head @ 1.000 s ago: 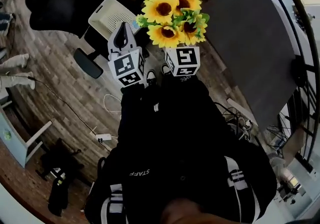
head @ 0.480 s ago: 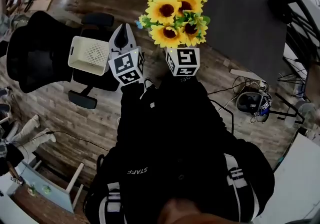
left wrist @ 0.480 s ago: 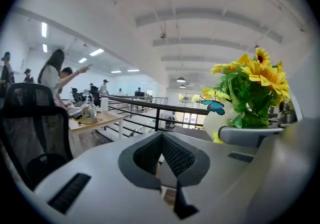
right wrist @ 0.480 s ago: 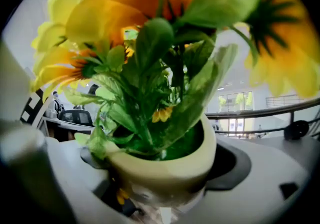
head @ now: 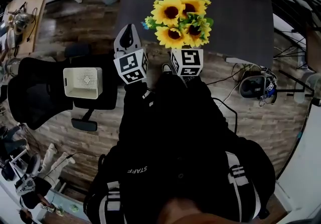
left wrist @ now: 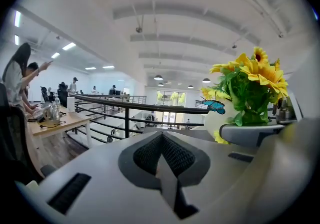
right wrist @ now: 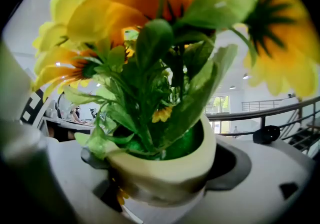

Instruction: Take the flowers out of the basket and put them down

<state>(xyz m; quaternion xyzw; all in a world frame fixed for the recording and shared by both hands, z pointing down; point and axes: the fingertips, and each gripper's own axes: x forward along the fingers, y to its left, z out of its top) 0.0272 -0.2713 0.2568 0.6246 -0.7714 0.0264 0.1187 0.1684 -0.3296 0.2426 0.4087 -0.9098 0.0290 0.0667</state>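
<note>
Turning since a moment ago, the person is now facing the dark grey counter (head: 241, 12), which is filling the top of the head view where before it was lying off to the right. The black office chair (head: 35, 92) is sitting further left and lower than before, carrying the white basket (head: 83, 82) on its seat, well apart from the flowers. The sunflowers (head: 180, 17), a tight yellow bunch with dark centres and green leaves, are standing upright over the counter's near edge. The right gripper (right wrist: 162, 183) is clamping their cream pot (right wrist: 150, 165) from both sides. The left gripper (left wrist: 161, 160) is hovering just beside, its jaws pressed together on nothing. A small blue butterfly (left wrist: 214, 105) is sitting among the leaves.
</note>
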